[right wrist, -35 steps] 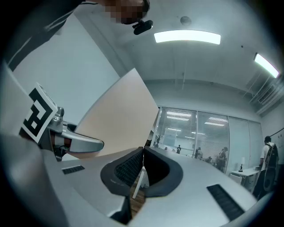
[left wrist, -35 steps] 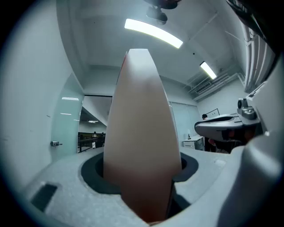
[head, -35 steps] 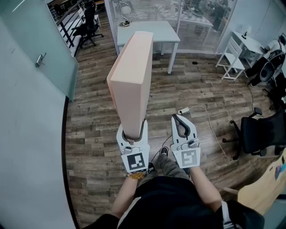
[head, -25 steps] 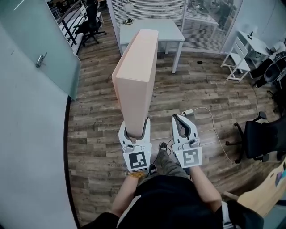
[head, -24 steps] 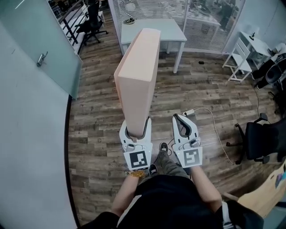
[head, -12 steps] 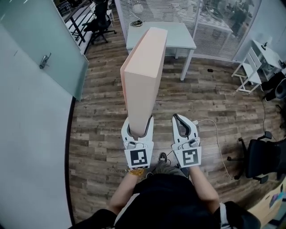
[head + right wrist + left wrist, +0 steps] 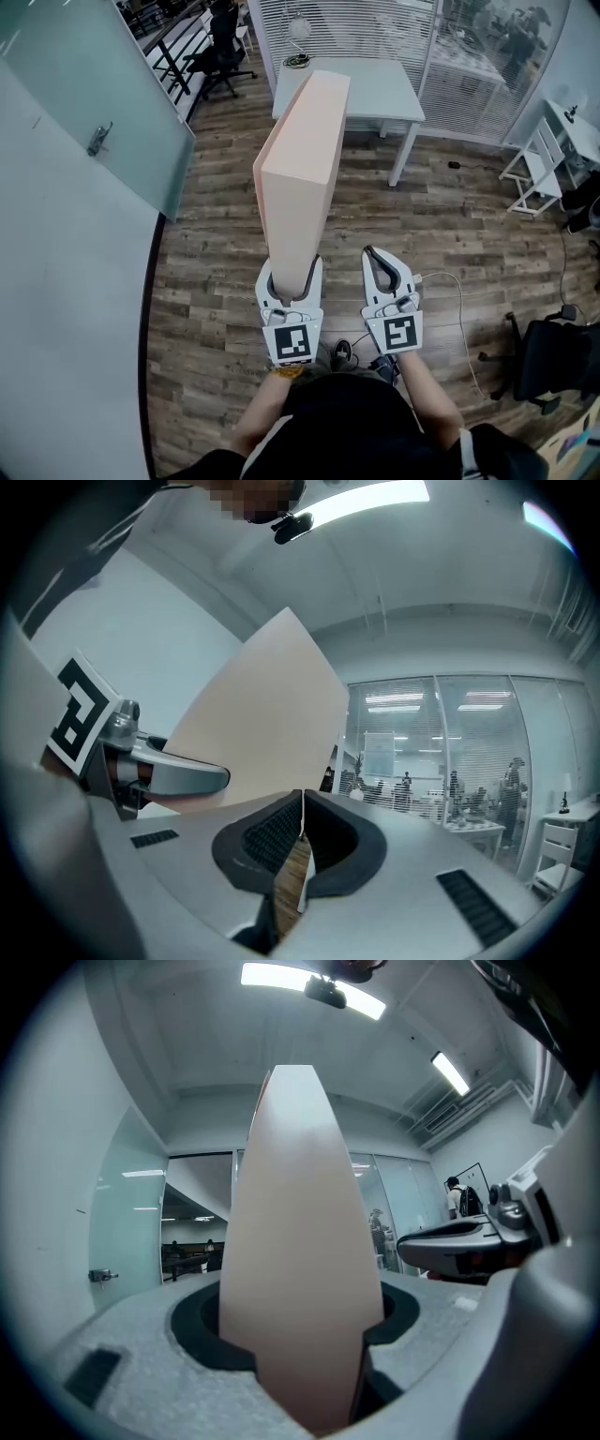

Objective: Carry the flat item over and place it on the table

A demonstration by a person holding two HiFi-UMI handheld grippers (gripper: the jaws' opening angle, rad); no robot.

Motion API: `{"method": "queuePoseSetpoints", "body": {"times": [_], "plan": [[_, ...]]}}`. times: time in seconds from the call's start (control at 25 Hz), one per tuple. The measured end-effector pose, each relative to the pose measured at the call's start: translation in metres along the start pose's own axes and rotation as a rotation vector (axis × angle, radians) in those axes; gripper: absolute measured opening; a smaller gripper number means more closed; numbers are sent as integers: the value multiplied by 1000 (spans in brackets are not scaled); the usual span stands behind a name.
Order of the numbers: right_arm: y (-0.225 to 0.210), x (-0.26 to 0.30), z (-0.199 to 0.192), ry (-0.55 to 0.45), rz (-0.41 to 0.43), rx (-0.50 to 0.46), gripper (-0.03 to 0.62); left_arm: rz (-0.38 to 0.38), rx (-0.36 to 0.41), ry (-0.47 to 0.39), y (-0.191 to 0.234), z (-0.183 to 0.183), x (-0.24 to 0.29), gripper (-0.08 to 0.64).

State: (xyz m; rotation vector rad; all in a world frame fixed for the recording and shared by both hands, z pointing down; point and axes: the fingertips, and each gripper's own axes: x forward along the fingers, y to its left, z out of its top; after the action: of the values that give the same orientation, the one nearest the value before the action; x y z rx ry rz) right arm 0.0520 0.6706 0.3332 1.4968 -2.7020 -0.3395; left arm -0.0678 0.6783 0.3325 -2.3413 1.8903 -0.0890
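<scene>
The flat item (image 7: 298, 169) – a thick, pale peach slab – is off the floor, standing on edge and reaching away from the person toward the white table (image 7: 380, 89); in the head view its far end overlaps the table's near left corner, though whether it is over the top cannot be told. The left gripper (image 7: 293, 272) holds it alone, pointing level with a jaw on either side of the slab's near end; the left gripper view shows both dark pads pressed against its faces, the slab filling the gap between them and rising up the middle of the view. The right gripper (image 7: 371, 255) is just beside the left and parallel to it, apart from the slab; its jaws are pressed together with nothing between them – only a sliver of wooden floor (image 7: 450, 216) shows through the slit. A lamp (image 7: 298, 33) stands on the far left part of the table; a white cable (image 7: 452, 281) trails across the floor to the right of the grippers; a frosted glass door (image 7: 84, 112) with a metal handle stands at the left; a black office chair (image 7: 548, 352) sits at the right edge.
</scene>
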Motion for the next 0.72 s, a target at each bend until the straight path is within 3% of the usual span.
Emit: {"method": "queuePoseSetpoints", "body": {"times": [0.52,0.72], "plan": [[-12,126,-13,42,-30,-38,9,-55,-50,-21,74,-20,115,273],[-13,159,-15,56,-70,-25,9,-86,-27,-58,104,-20,155,273]]}}
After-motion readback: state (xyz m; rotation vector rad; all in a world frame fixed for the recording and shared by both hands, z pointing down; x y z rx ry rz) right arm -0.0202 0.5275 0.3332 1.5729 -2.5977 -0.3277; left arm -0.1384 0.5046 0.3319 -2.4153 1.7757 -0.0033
